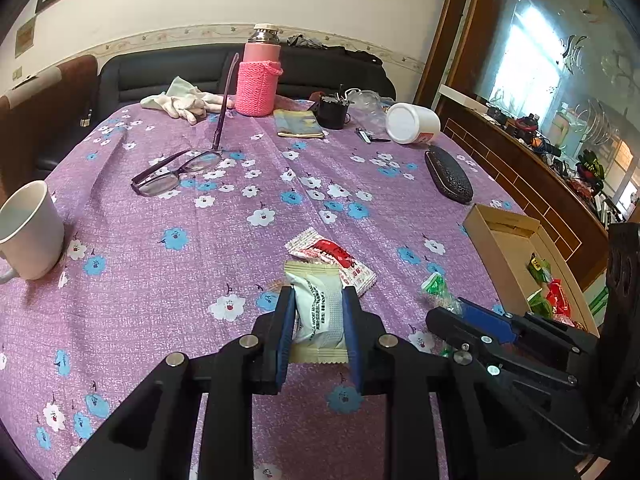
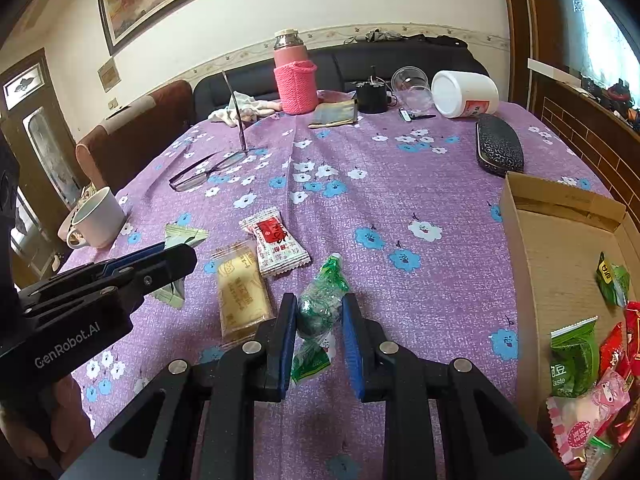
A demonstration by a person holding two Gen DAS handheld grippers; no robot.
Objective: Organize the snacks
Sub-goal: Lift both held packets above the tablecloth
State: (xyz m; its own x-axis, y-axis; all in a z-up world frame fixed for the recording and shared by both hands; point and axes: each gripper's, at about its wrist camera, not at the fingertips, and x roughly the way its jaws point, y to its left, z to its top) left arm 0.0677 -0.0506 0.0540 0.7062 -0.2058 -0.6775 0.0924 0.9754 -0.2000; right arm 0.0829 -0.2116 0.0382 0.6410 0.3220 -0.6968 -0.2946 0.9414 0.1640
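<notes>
— Purple flowered tablecloth (image 1: 200, 280), snacks scattered on it, and both grippers are busy. Which step is this?

— The pick-up, I'd say. The left gripper (image 1: 318, 320) is clamped on a white-and-beige wrapped biscuit packet (image 1: 318, 312), its blue pads pressing the packet's two sides. The right gripper (image 2: 319, 320) has its jaws narrow around a green crinkly twist-wrapped candy (image 2: 322, 300).

— Where do they go?

— Into the open brown cardboard box (image 2: 560, 240) at the right edge of the table; green, red and pink packets already lie inside it.

— What's left on the cloth?

— A red-and-white sachet (image 2: 276, 246) and a yellow clear-wrapped cake bar (image 2: 242, 296), side by side, between the two grippers in the right wrist view.

— And the next move?

— Probably lift and carry each snack right, over the box wall, then release. The candy is nearer the box, so it seems sensible for the right hand to go first, keeping the arms from crossing.
</notes>
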